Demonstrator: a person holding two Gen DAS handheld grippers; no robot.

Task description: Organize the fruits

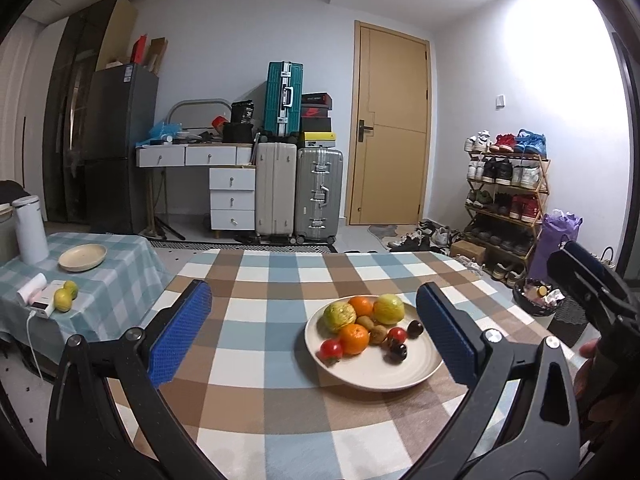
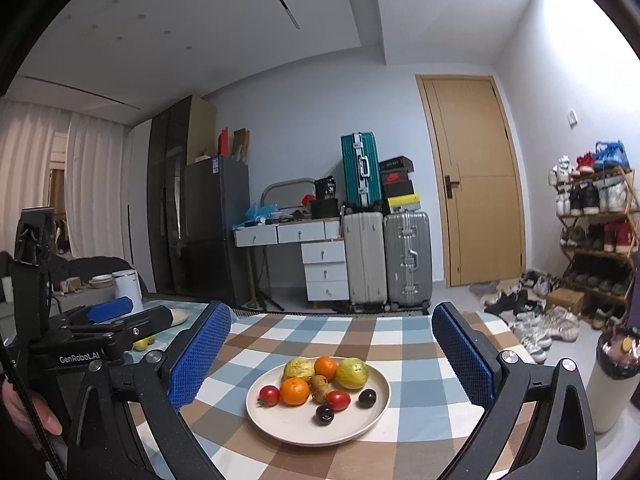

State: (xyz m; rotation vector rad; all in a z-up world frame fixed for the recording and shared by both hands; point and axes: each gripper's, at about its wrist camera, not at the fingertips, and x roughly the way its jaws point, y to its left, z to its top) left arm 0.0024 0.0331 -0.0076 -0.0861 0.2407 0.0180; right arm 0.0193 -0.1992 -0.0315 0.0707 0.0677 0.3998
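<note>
While both tongs hang spread wide and empty, the left tongs (image 1: 314, 336) and right tongs (image 2: 332, 364) face the plate (image 2: 280, 428) of fruit on the checked counter (image 2: 360, 332). Risk lies in the crowding: closing on an orange (image 2: 295, 391) could nudge the dark cherries (image 2: 324, 415) or tomatoes (image 2: 269, 395) rolling off the shallow rim. Bare cloth surrounds the plate, and a side table to the left holds an empty dish (image 1: 83, 257).

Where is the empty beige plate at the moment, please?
In the left wrist view the empty beige plate sits at far left on the side table, beside the white kettle and behind two yellow-green fruits.
</note>
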